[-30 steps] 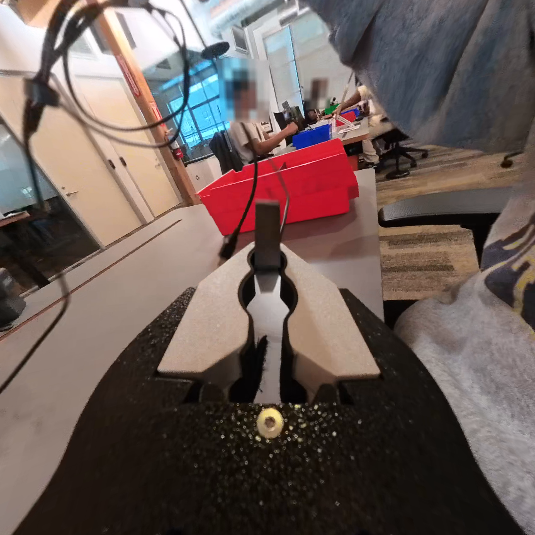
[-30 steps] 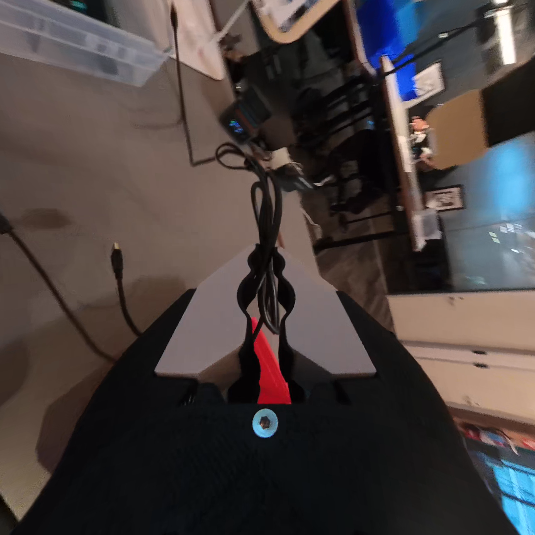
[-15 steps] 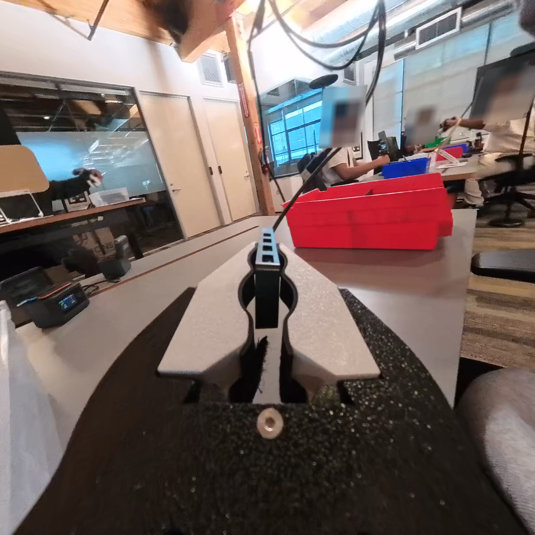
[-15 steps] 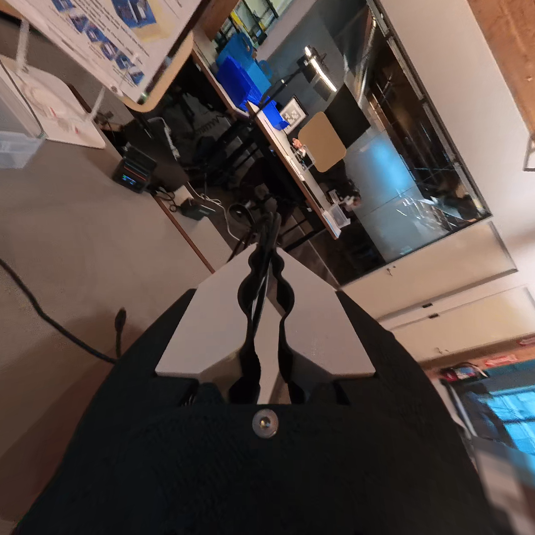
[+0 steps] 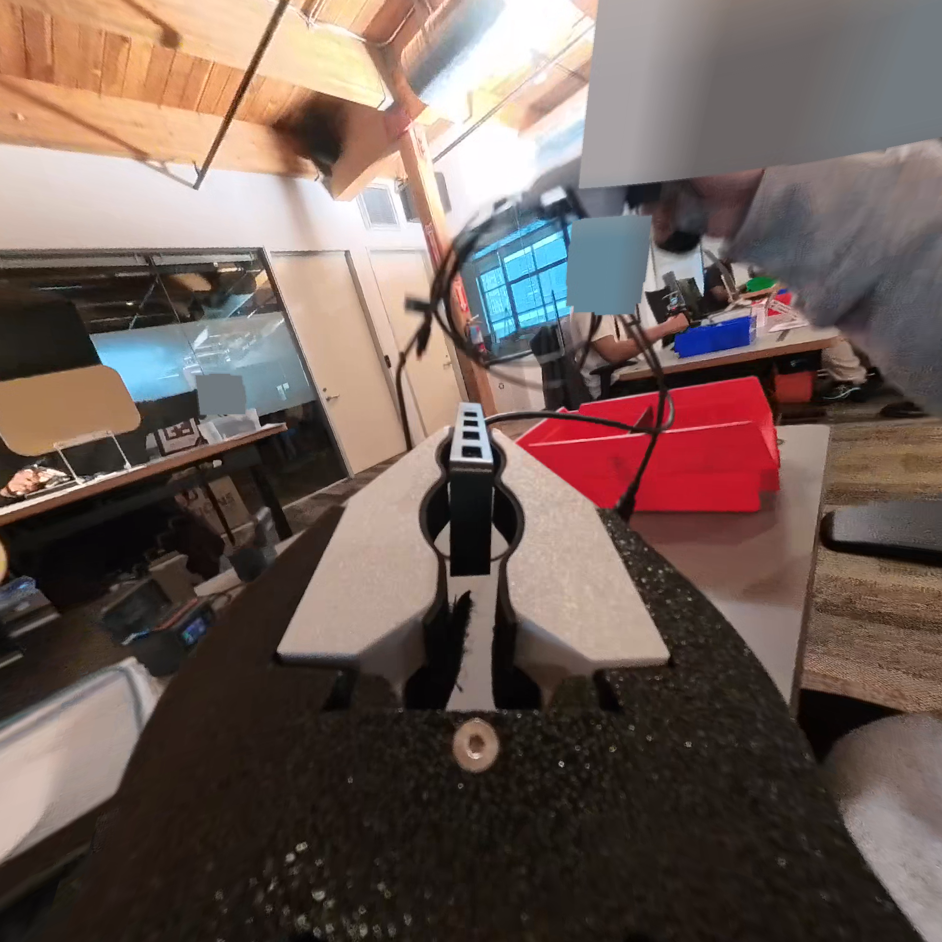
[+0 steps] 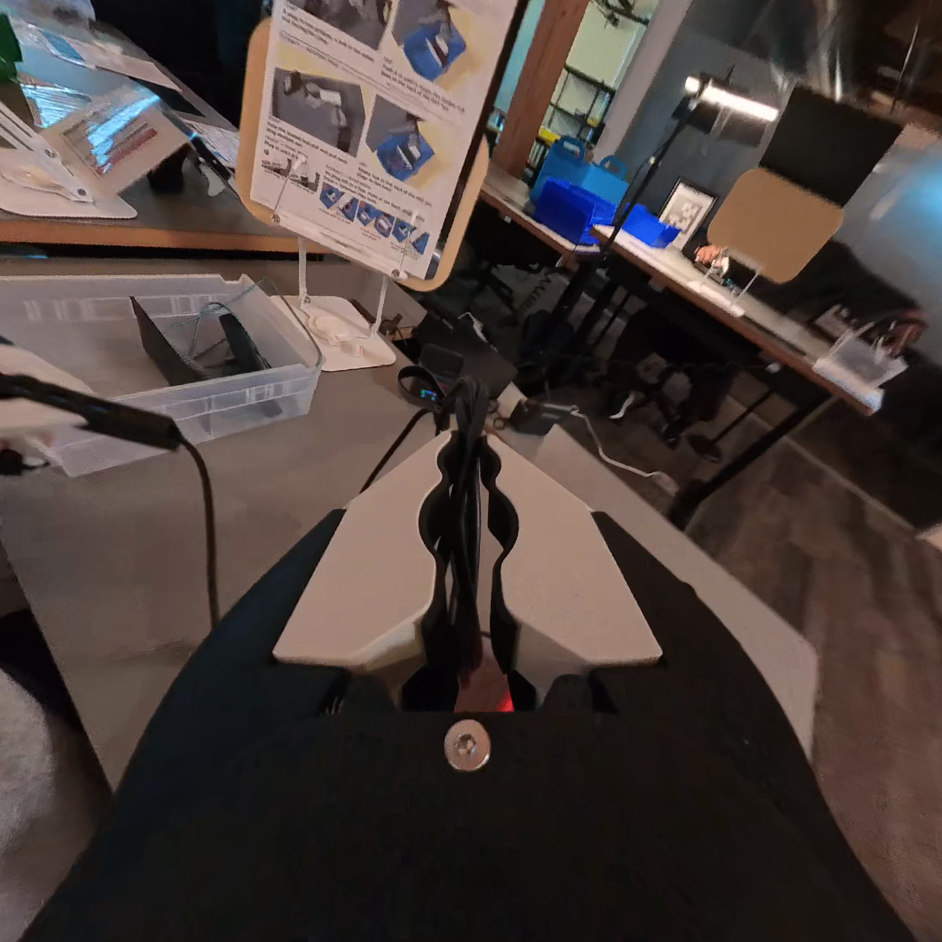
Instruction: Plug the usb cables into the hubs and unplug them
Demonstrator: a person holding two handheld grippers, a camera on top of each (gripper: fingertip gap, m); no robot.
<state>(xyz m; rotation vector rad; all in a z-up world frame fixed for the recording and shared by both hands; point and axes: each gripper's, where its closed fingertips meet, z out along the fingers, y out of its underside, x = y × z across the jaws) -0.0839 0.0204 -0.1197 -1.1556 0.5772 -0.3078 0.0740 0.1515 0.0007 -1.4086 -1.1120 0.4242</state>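
Observation:
My left gripper [image 5: 471, 438] is shut on a dark USB hub [image 5: 471, 509], which stands on end with its silver port face up. The hub's black cable [image 5: 586, 420] runs right and hangs over the table. My right gripper [image 6: 466, 443] is shut on a bundle of black USB cables [image 6: 466, 408], held above the grey table [image 6: 285, 489]. The bundle also shows blurred in the air in the left wrist view [image 5: 453, 285]. In the right wrist view the hub [image 6: 117, 420] shows at the left, its cable [image 6: 206, 509] dropping down.
A red bin [image 5: 703, 459] stands on the table at the right, near a black chair armrest [image 5: 887, 530]. A clear plastic bin [image 6: 229, 397] with a black divider and an instruction sign on a stand [image 6: 367, 127] are at the far left. People sit at other tables. About 25 cm separates my left fingertips from my right.
Both grippers swung and tilted while keeping their grip. The right gripper turned upright with the cable bundle. The left gripper raised the hub, and the bundle now hangs ahead of it.

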